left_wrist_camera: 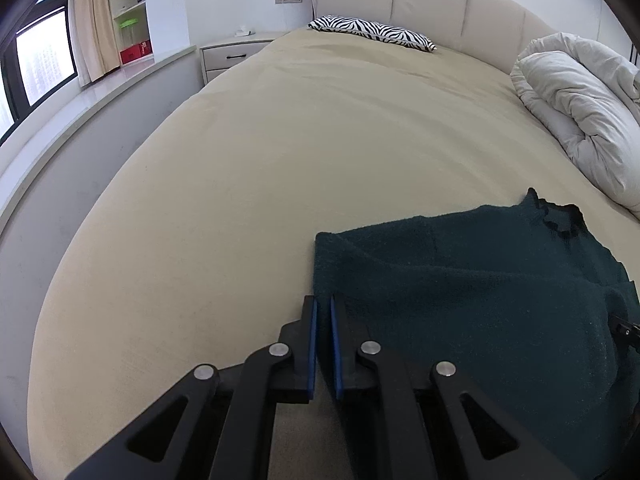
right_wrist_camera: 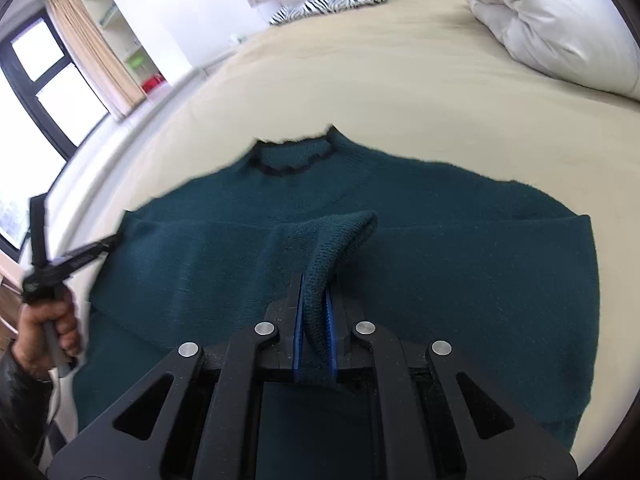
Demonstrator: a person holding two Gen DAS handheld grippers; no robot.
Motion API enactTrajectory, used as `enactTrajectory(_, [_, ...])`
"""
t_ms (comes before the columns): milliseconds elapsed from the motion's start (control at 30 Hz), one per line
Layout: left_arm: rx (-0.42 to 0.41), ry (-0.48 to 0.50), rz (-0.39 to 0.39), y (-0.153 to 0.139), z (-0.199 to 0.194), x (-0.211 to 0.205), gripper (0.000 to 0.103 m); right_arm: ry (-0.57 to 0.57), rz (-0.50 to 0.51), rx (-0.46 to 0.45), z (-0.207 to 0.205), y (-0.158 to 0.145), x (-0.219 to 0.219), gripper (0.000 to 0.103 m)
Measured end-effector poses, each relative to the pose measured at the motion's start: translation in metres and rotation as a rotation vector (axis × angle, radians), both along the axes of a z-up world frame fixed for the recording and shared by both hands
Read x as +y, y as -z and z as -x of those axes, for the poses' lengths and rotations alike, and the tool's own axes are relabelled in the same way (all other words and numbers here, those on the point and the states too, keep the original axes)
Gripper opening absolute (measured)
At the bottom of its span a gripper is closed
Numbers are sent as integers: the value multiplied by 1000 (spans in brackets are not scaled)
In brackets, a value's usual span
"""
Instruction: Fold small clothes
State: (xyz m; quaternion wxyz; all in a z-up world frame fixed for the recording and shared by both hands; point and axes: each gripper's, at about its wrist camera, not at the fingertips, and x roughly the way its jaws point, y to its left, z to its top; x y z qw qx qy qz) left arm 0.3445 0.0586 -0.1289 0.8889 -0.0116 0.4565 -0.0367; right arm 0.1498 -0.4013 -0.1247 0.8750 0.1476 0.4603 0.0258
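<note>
A dark green sweater (right_wrist_camera: 400,248) lies flat on the bed (left_wrist_camera: 240,160). The right gripper (right_wrist_camera: 314,280) is clamped on its sleeve cuff (right_wrist_camera: 340,236). The left gripper (left_wrist_camera: 323,302), at the sweater's edge, is pinched on that fabric.

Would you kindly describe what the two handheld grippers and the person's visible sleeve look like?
Both the left gripper and the right gripper are matte black linkages with triangular cut-outs, round silver pivot pins and flat blue finger pads. In the right wrist view, the hand on the left gripper's grey handle emerges from a dark sleeve.
</note>
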Motion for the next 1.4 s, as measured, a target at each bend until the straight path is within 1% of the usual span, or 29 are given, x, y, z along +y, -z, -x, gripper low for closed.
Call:
enactTrajectory(33, [-10, -4, 0, 0, 1, 0, 9, 14, 20, 35, -5, 11, -3, 8])
enactTrajectory(67, [-16, -9, 10, -1, 3, 2, 12, 24, 6, 64, -10, 22, -7, 8])
enactTrajectory(100, [-21, -14, 32, -2, 3, 6, 13, 45, -65, 44, -9, 28, -16, 8])
enactTrajectory(167, [-30, -50, 62, -11, 9, 17, 21, 72, -128, 33, -4, 26, -26, 8])
enactTrajectory(200, [-48, -73, 64, -17, 15, 22, 21, 75, -121, 23, -2, 22, -27, 12])
enactTrajectory(233, [-62, -79, 75, -23, 20, 25, 21, 76, -103, 12, 2, 18, -26, 12])
enactTrajectory(300, [-77, -63, 79, -34, 36, 24, 24, 83, -117, 9, 5, 15, -29, 16])
enactTrajectory(333, [-80, -52, 69, -36, 42, 20, 32, 86, -138, 12, 6, 14, -31, 18])
enactTrajectory(367, [-78, -34, 51, -38, 50, 13, 45, 88, -168, 12, 7, 13, -34, 30])
enactTrajectory(400, [-70, -19, 35, -37, 54, 7, 51, 92, -196, 11, 10, 12, -36, 42])
enactTrajectory(433, [-62, -1, 6, -34, 58, -1, 59, 100, -214, 2, 12, 12, -37, 44])
enactTrajectory(500, [-48, 21, -81, -24, 62, -16, 59, 95, -194, -2, 13, 12, -34, 44])
enactTrajectory(533, [-28, 27, -118, -16, 59, -20, 54, 83, -177, 7, 13, 14, -30, 44])
enactTrajectory(567, [-21, 29, -123, -9, 58, -20, 40, 77, -164, 15, 14, 16, -29, 43])
enactTrajectory(633, [-25, 17, -117, -2, 58, -16, 31, 64, -105, 25, 14, 17, -21, 33])
enactTrajectory(667, [-26, 18, -110, -2, 59, -15, 18, 60, -87, 29, 14, 17, -19, 20])
enactTrajectory(700, [-22, 28, -110, -3, 59, -16, 12, 58, -69, 40, 14, 17, -18, 12])
enactTrajectory(733, [-23, 36, -121, -3, 59, -18, 9, 63, -59, 45, 14, 16, -19, 10])
enactTrajectory(767, [-28, 39, -135, -3, 61, -19, 9, 65, -66, 45, 16, 15, -22, 7])
enactTrajectory(933, [-39, 35, -129, 4, 65, -17, 9, 72, -56, 21, 18, 3, -19, 6])
enactTrajectory(1000, [-38, 39, -137, 4, 67, -18, 9, 74, -49, 45, 17, 13, -22, 6])
enactTrajectory(1033, [-36, 40, -138, 4, 67, -18, 9, 79, -68, 69, 16, 25, -26, 6])
enactTrajectory(1100, [-36, 40, -135, 5, 66, -17, 9, 102, -151, 50, 19, 31, -36, 5])
enactTrajectory(1167, [-45, 33, -141, 3, 67, -19, 12, 115, -158, 46, 21, 29, -38, 6])
enactTrajectory(1233, [-59, 20, -168, -4, 70, -19, 19, 112, -143, 44, 22, 29, -37, 6])
enactTrajectory(1267, [-68, 6, -183, -10, 72, -18, 20, 113, -150, 47, 22, 30, -38, 6])
enactTrajectory(1300, [-89, -13, -204, -19, 75, -18, 20, 115, -168, 52, 22, 30, -40, 9])
enactTrajectory(1333, [-120, -20, -209, -28, 78, -18, 20, 115, -182, 60, 23, 28, -41, 9])
enactTrajectory(1400, [-175, -29, -201, -47, 80, -20, 20, 126, -155, 79, 25, 23, -40, 13])
